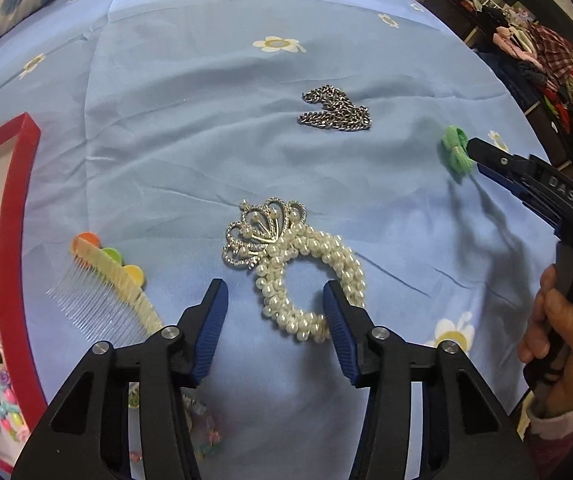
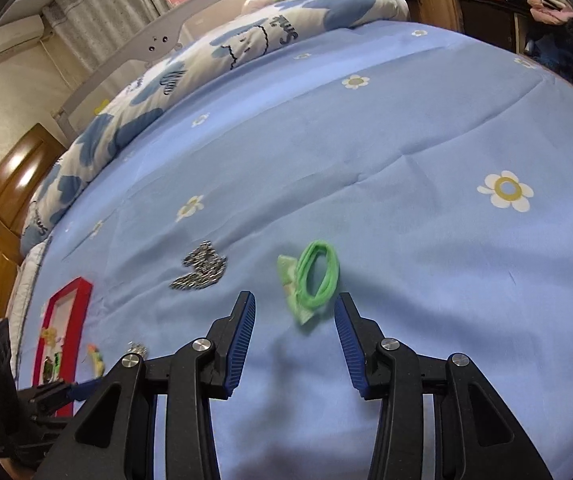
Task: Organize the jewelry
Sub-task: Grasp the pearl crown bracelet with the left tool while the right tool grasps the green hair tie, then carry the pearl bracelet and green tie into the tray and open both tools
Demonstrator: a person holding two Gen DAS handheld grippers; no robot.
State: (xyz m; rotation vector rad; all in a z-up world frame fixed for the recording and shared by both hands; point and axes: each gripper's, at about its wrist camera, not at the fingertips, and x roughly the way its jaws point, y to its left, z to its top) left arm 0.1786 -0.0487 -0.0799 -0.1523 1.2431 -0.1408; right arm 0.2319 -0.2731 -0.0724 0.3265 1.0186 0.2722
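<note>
A: The bed wore a pale blue flowered sheet (image 1: 214, 128), with a red-framed white tray (image 1: 14, 240) at its left edge. Where was the jewelry?

B: A pearl-bead bracelet with a silver crown charm (image 1: 306, 272) lay just ahead of the left hand-held gripper (image 1: 276, 300), fingers spread wide. The right hand-held gripper (image 2: 294, 316), also wide, hovered over a green elastic hair tie (image 2: 314, 276); a silver chain (image 1: 336, 110) lay apart

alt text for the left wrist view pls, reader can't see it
The open left gripper hovers with its jaws over a pearl hair tie with a silver crown charm on a blue floral bedsheet. A comb and red-framed box lie to its left, a silver chain beyond, and the right gripper nears a green bow hair tie.
</note>
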